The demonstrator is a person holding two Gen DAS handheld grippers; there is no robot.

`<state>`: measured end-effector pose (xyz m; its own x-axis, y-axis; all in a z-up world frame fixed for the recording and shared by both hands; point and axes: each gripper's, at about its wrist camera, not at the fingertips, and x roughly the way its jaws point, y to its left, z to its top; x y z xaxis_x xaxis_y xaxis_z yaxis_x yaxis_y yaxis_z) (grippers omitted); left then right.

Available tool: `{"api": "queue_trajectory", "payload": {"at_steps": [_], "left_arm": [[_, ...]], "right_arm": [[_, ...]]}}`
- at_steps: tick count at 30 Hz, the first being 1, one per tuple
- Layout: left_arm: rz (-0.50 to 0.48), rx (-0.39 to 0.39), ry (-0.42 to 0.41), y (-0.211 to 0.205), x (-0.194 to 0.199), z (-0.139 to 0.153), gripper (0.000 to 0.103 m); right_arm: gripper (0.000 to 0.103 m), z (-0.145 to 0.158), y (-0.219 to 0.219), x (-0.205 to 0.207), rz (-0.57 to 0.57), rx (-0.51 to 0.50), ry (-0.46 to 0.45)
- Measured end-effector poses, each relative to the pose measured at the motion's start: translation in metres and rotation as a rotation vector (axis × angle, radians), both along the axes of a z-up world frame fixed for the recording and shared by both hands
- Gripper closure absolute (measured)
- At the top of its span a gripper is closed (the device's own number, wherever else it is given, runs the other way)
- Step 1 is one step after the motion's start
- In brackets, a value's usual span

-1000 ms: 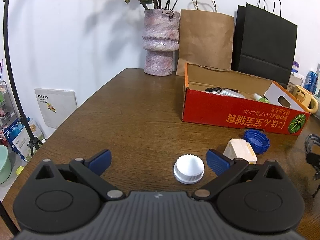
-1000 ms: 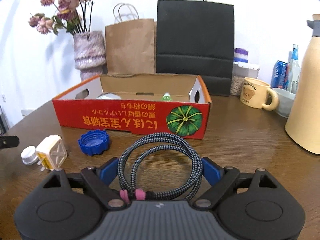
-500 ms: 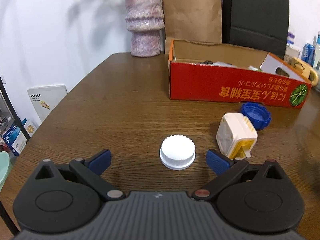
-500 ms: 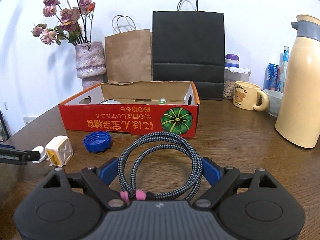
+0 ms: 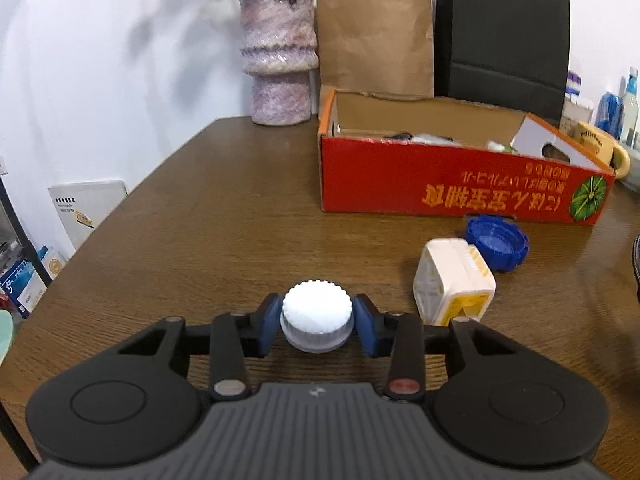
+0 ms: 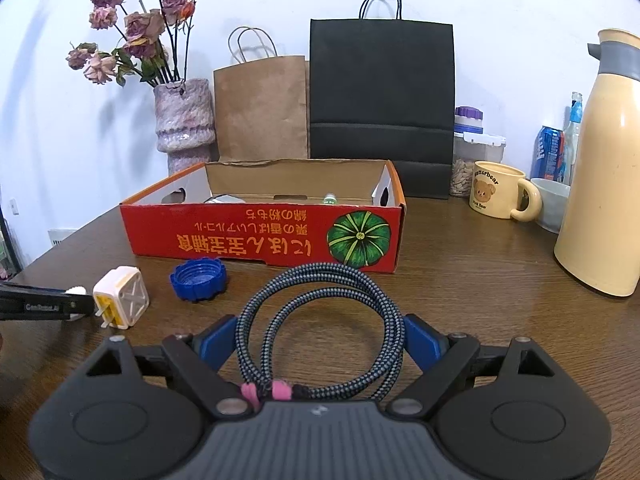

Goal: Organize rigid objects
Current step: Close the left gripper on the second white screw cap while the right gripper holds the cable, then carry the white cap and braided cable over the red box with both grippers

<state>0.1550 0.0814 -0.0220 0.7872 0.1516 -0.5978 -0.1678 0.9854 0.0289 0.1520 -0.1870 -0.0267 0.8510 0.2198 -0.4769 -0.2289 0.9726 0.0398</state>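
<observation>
My left gripper (image 5: pixel 317 322) is shut on a white ribbed bottle cap (image 5: pixel 317 314) on the wooden table. A white and yellow plug adapter (image 5: pixel 454 282) lies just right of it, and a blue cap (image 5: pixel 497 242) lies beyond that. My right gripper (image 6: pixel 320 334) has its blue fingers (image 6: pixel 420 338) against both sides of a coiled braided cable (image 6: pixel 320 320). The open red cardboard box (image 6: pixel 260 236) stands behind, with a few small items inside. In the right wrist view the adapter (image 6: pixel 122 296) and blue cap (image 6: pixel 198 278) lie at the left, with the left gripper's arm beside the adapter.
A stone vase (image 5: pixel 278 56) with dried flowers, a brown paper bag (image 5: pixel 374 40) and a black paper bag (image 6: pixel 382 108) stand behind the box. A bear mug (image 6: pixel 498 196), a bowl, cans and a tall cream thermos (image 6: pixel 604 176) stand at the right. The table edge runs along the left.
My left gripper moved forward around the white cap and closed on it. My right gripper closed in on the cable coil; it barely shifted.
</observation>
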Motion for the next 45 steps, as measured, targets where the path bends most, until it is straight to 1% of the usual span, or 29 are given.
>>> {"api": "queue_trajectory", "payload": {"at_steps": [8, 16, 28, 34, 38, 45], "left_arm": [[0.027, 0.007, -0.059, 0.002, -0.010, 0.010, 0.062], [0.042, -0.007, -0.108, 0.001, -0.022, 0.019, 0.062], [0.013, -0.033, -0.153, -0.023, -0.041, 0.030, 0.062], [-0.005, -0.065, -0.168, -0.033, -0.042, 0.041, 0.062], [-0.017, -0.071, -0.174, -0.041, -0.039, 0.049, 0.062], [-0.034, -0.072, -0.215, -0.050, -0.030, 0.071, 0.062]], "right_arm": [[0.016, 0.000, 0.000, -0.001, 0.001, -0.002, -0.008], [0.016, 0.002, 0.001, -0.002, 0.001, -0.002, -0.016], [0.016, 0.007, 0.001, -0.007, 0.007, 0.007, -0.044], [0.016, 0.015, 0.001, -0.009, 0.015, 0.015, -0.062], [0.016, 0.021, 0.001, -0.007, 0.023, 0.016, -0.075], [0.016, 0.034, 0.006, 0.000, 0.032, 0.010, -0.103]]}}
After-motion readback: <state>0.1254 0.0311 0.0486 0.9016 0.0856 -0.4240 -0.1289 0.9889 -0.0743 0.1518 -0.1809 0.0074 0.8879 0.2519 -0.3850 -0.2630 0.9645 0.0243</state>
